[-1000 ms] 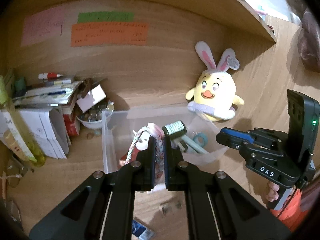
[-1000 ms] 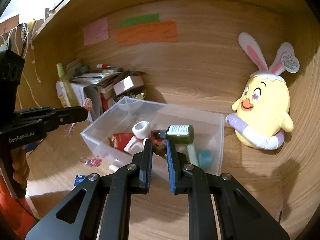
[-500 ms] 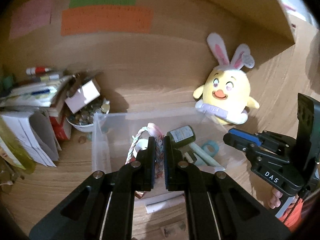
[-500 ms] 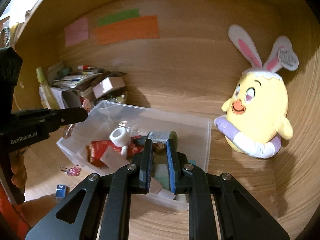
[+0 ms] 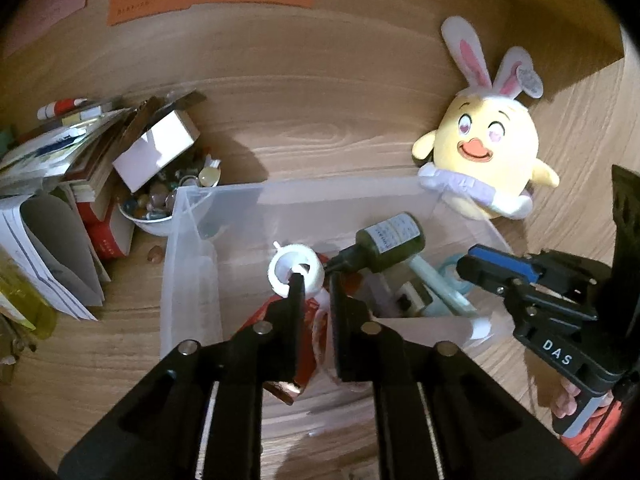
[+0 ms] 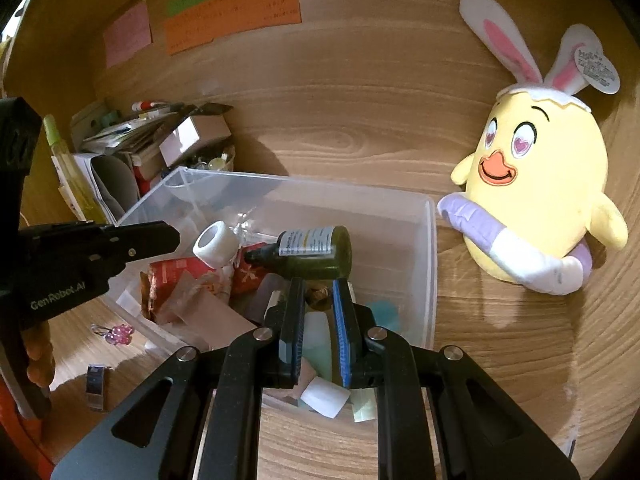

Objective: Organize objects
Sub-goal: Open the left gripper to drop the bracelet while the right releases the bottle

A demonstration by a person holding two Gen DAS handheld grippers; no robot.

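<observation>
Left wrist view: left jaws just opened slightly, braided cord [image 5: 320, 316] loose between, above bin [image 5: 192, 264]; right jaws clamped on brown lump [image 6: 318, 294], bin directly beneath, bottle [image 6: 316, 250] just beyond.

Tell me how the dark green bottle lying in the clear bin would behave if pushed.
The bottle lies on its side on loose clutter in the bin, so it would probably roll or slide off. Its round, glossy body looks slippery and hard, possibly glass, so treat it as breakable. How heavy it is cannot be told.

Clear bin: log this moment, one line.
left gripper: jaws just opening, braided cord loose between | right gripper: shut on brown lump | over clear bin
</observation>
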